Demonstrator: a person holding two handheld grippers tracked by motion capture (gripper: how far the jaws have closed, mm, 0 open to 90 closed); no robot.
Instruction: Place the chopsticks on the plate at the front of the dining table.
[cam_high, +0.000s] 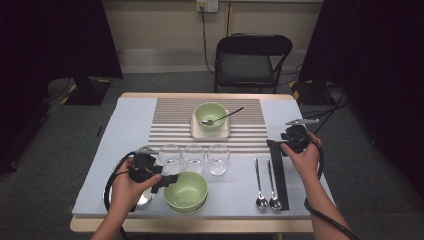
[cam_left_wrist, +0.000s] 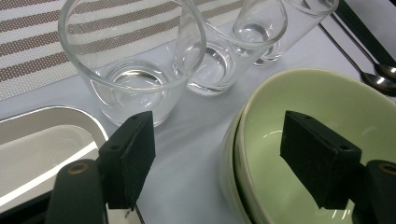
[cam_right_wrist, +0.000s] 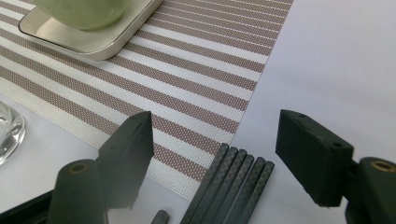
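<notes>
A pale green bowl (cam_high: 187, 190) (cam_left_wrist: 327, 93) stands near the table's front edge and seems to rest inside a second bowl like it. My left gripper (cam_high: 167, 180) (cam_left_wrist: 217, 126) is open astride its left rim, one jaw inside the bowl and the other outside, neither pressing on it. Several black chopsticks (cam_high: 279, 175) (cam_right_wrist: 233, 186) lie side by side at the right. Over their far ends hovers my right gripper (cam_high: 275, 146) (cam_right_wrist: 217, 123), open, with the tips of the sticks between its jaws.
Three clear glasses (cam_high: 194, 156) (cam_left_wrist: 135, 60) stand in a row behind the front bowl. A silver tray (cam_high: 142, 200) (cam_left_wrist: 37, 140) lies under my left hand. Two spoons (cam_high: 260, 185) lie left of the chopsticks. On the striped placemat (cam_high: 250, 135) a square plate (cam_right_wrist: 93, 42) carries another green bowl (cam_high: 210, 115) holding a spoon.
</notes>
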